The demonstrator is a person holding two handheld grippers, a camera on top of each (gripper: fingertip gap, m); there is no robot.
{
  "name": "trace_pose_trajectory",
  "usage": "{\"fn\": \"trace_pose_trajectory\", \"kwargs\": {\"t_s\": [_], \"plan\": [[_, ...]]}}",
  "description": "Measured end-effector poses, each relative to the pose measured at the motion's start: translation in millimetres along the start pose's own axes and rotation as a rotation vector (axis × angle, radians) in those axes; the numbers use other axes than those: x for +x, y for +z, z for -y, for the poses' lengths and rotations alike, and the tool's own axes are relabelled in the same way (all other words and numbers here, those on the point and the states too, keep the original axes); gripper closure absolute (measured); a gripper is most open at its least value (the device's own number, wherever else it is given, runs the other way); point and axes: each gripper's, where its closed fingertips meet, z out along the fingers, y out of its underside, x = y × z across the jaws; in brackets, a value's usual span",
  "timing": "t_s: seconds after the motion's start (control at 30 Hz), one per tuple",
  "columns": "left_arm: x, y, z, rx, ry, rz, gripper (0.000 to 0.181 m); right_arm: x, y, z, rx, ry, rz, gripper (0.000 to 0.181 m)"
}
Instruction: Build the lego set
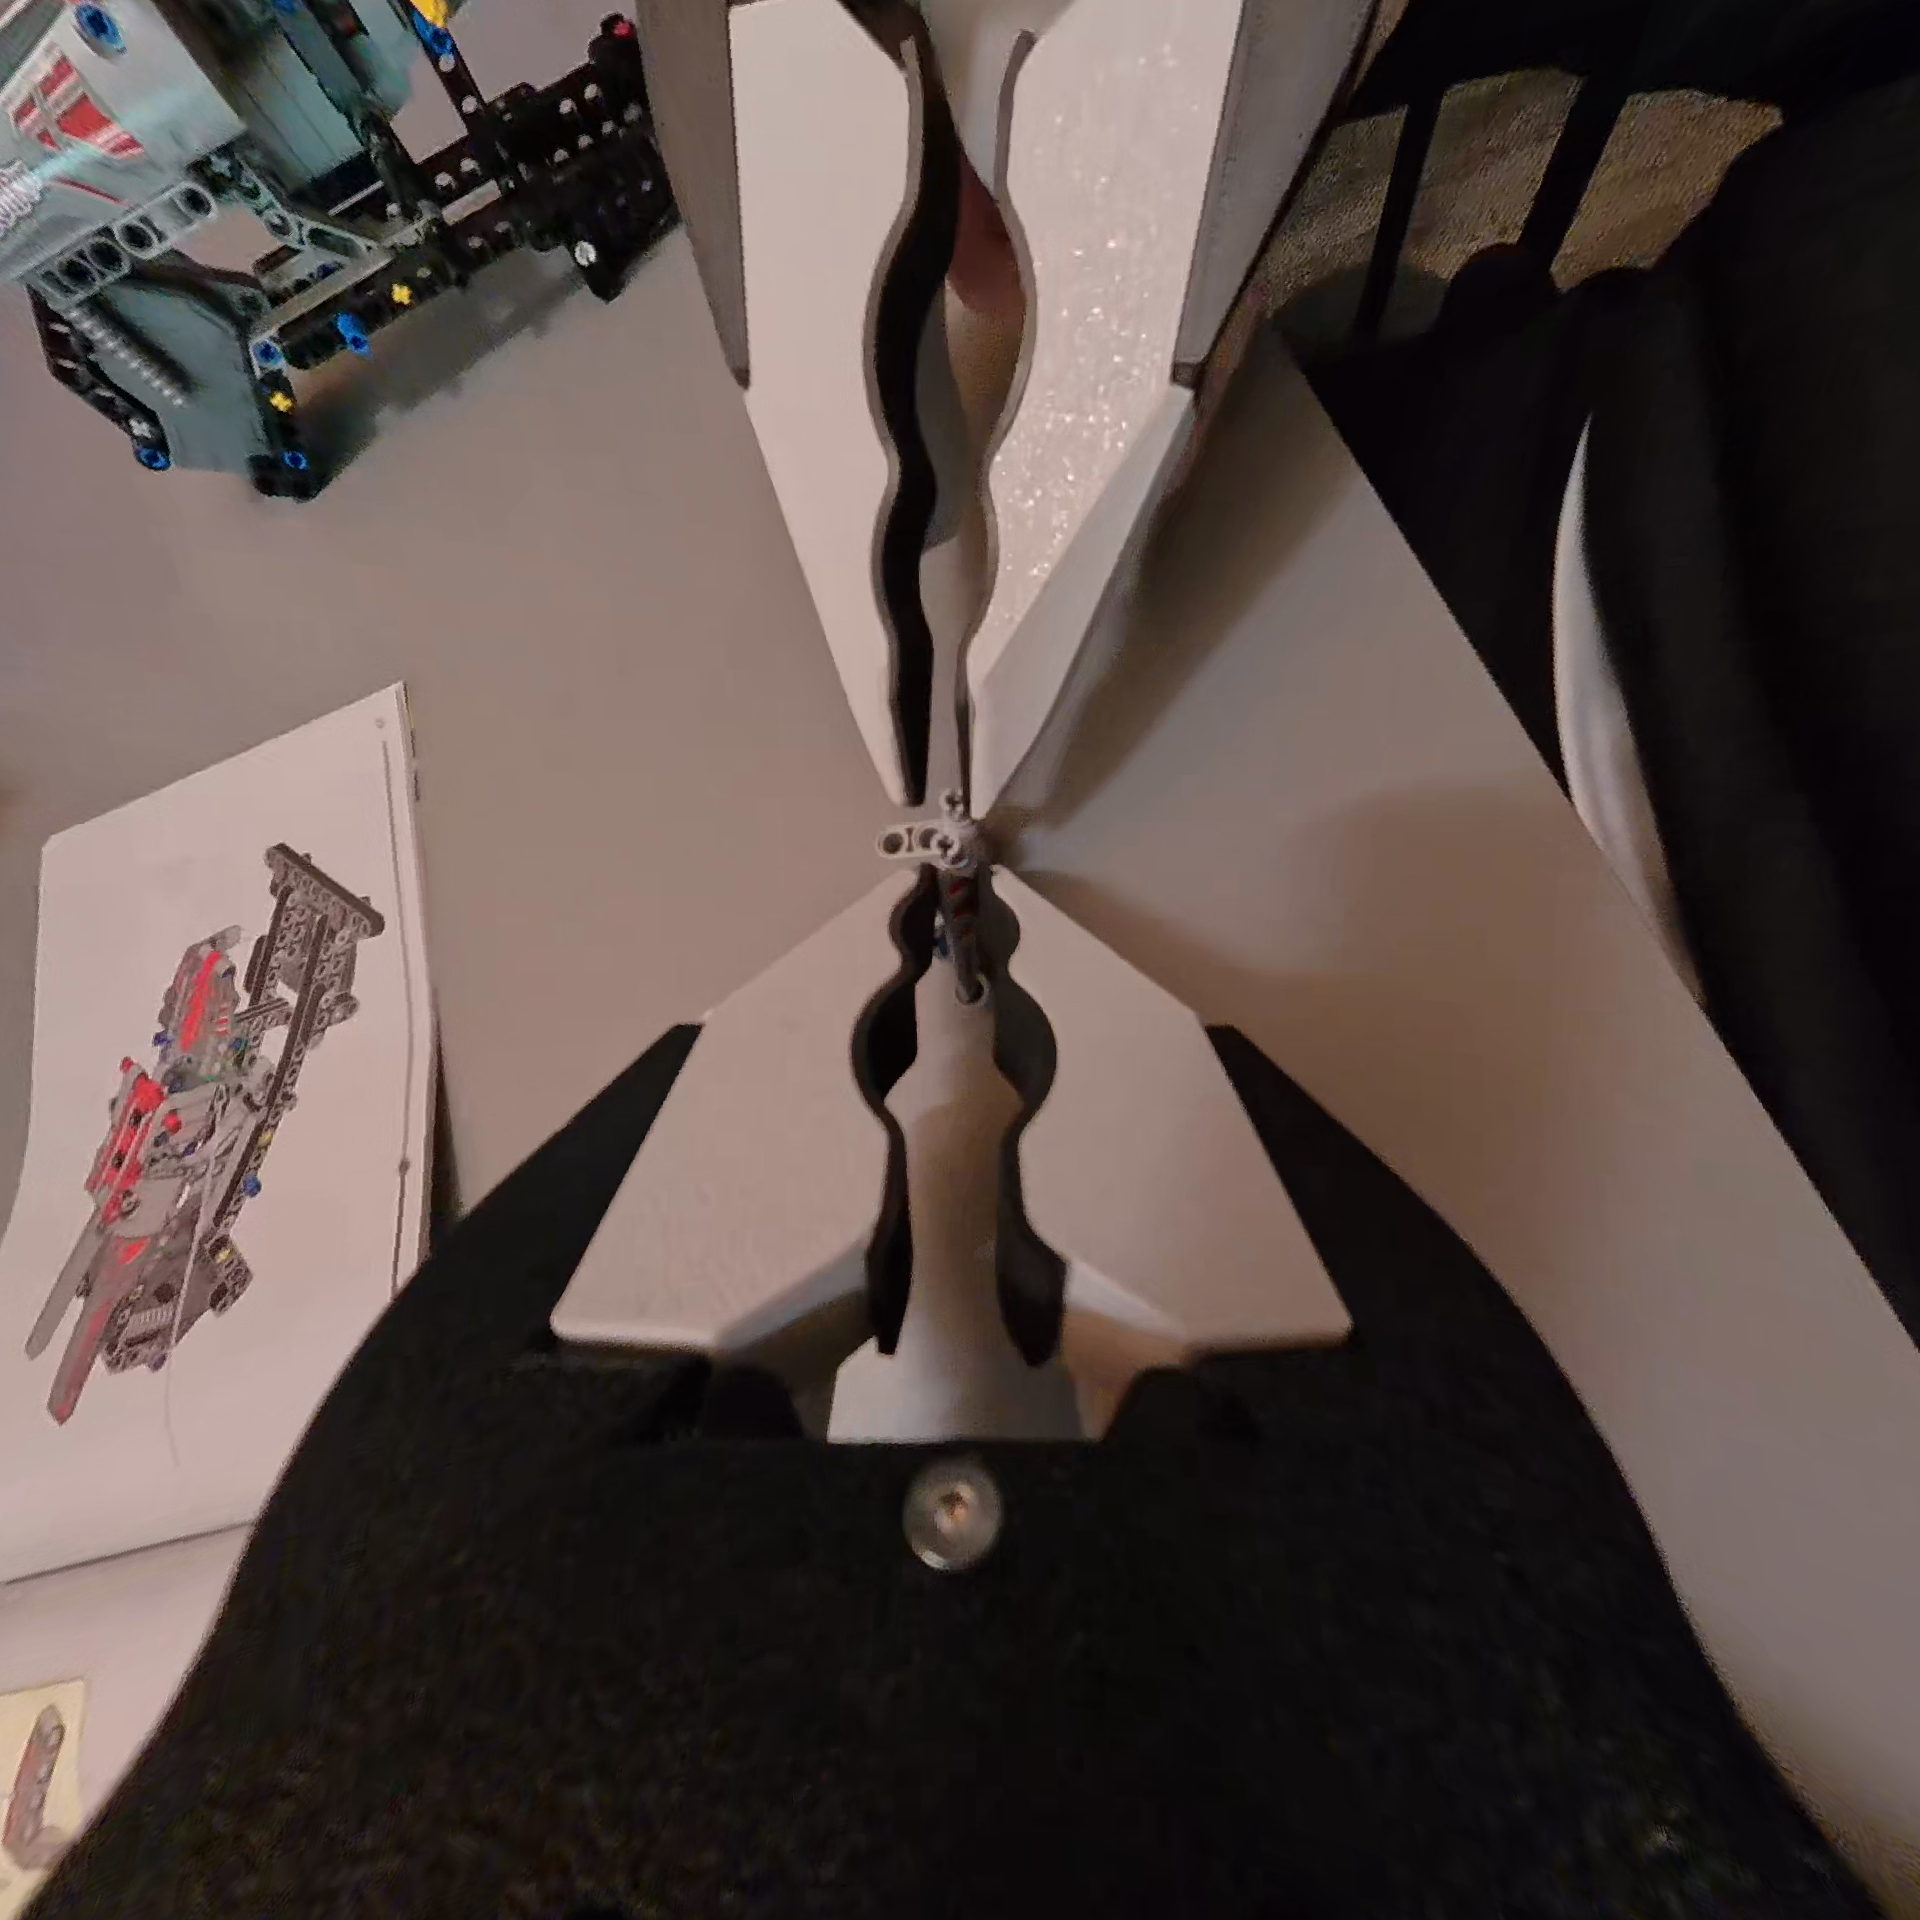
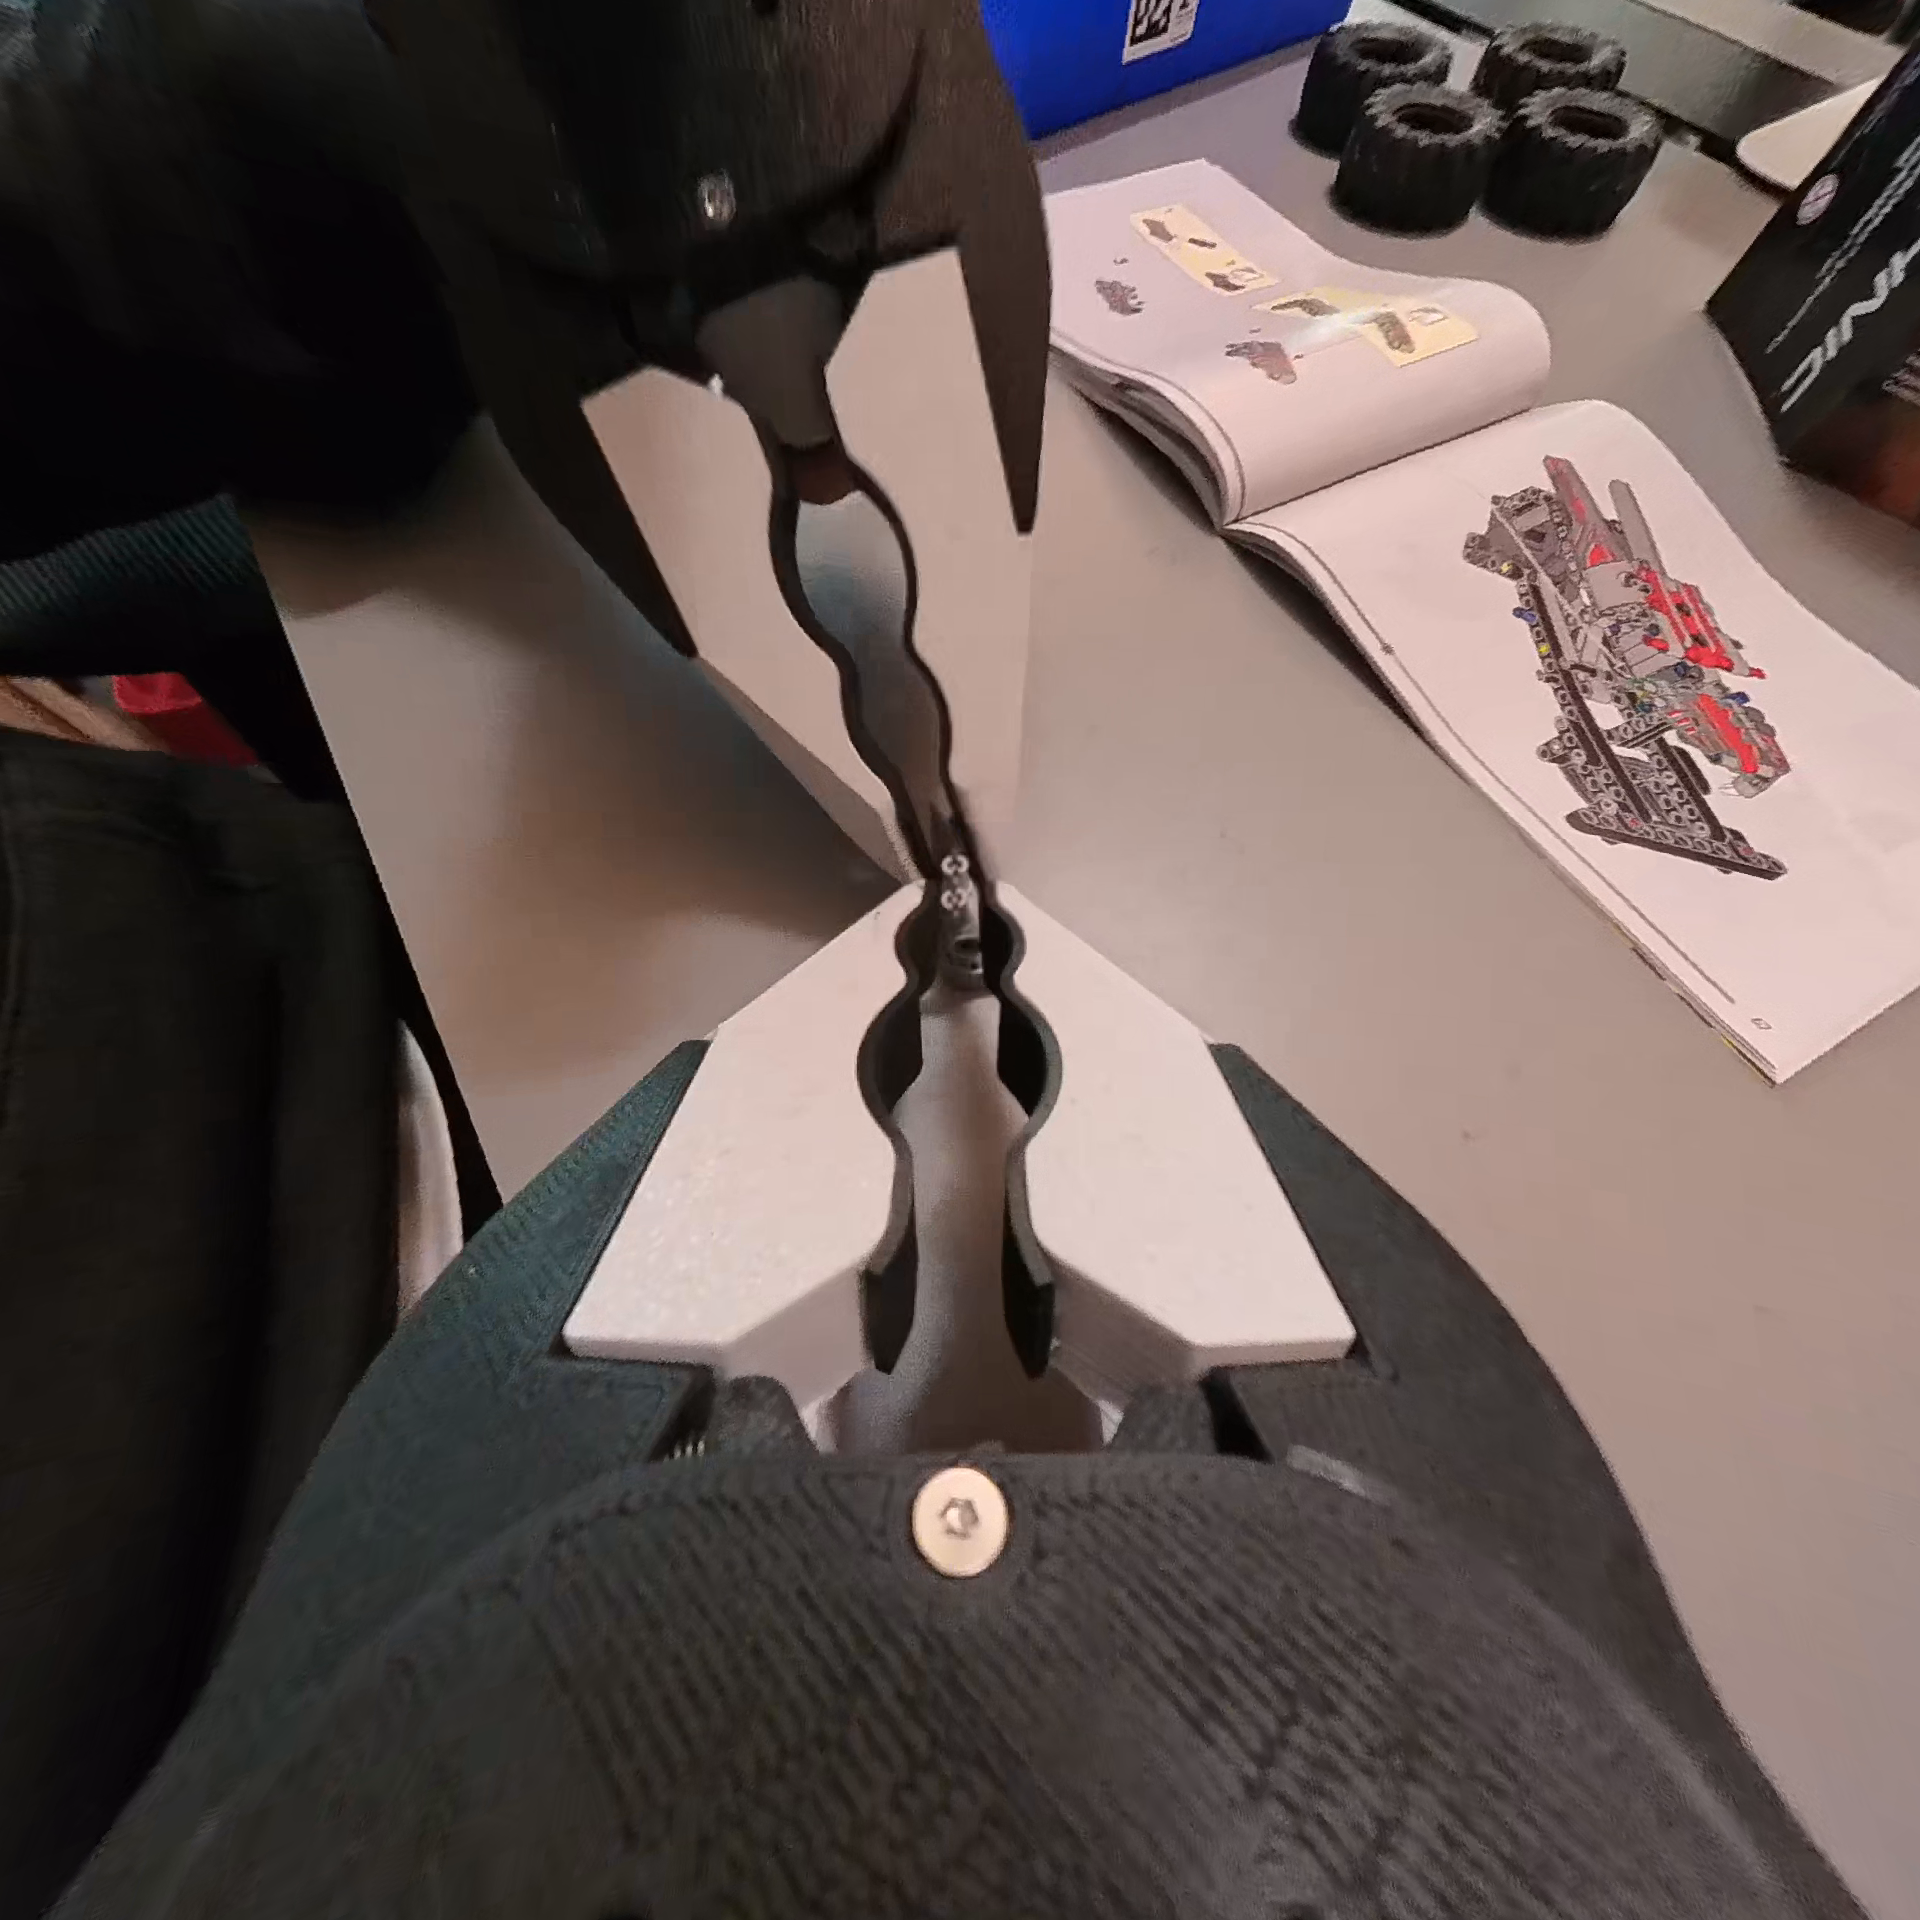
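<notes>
My two grippers meet tip to tip above the grey table (image 1: 623, 582), near its edge. My left gripper (image 1: 951, 883) is shut on a thin dark lego shaft with red marks (image 1: 961, 935). A light grey connector (image 1: 914, 840) sits at the shaft's tip. My right gripper (image 1: 940, 795) comes from above, shut, its tips at that connector. In the right wrist view, my right gripper (image 2: 956, 899) is shut on a small grey lego piece (image 2: 966, 951) with the light grey connector (image 2: 954, 878) at its tips. My left gripper (image 2: 940, 826) comes in from above.
A partly built grey and black lego model (image 1: 260, 239) stands far left. An open instruction booklet (image 2: 1558, 675) lies on the table, also in the left wrist view (image 1: 208, 1091). Black tyres (image 2: 1475, 135), a blue box (image 2: 1143, 52) and a black box (image 2: 1839, 260) stand behind it. A person's dark clothing (image 2: 156, 1143) is at the table edge.
</notes>
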Motion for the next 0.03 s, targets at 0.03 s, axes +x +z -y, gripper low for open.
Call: {"fn": "trace_pose_trajectory", "kwargs": {"t_s": [0.03], "plan": [[0.7, 0.6, 0.3, 0.001, 0.0, -0.009, 0.177, 1.3, -1.7, 0.7, 0.005, 0.004, -0.006, 0.175]]}}
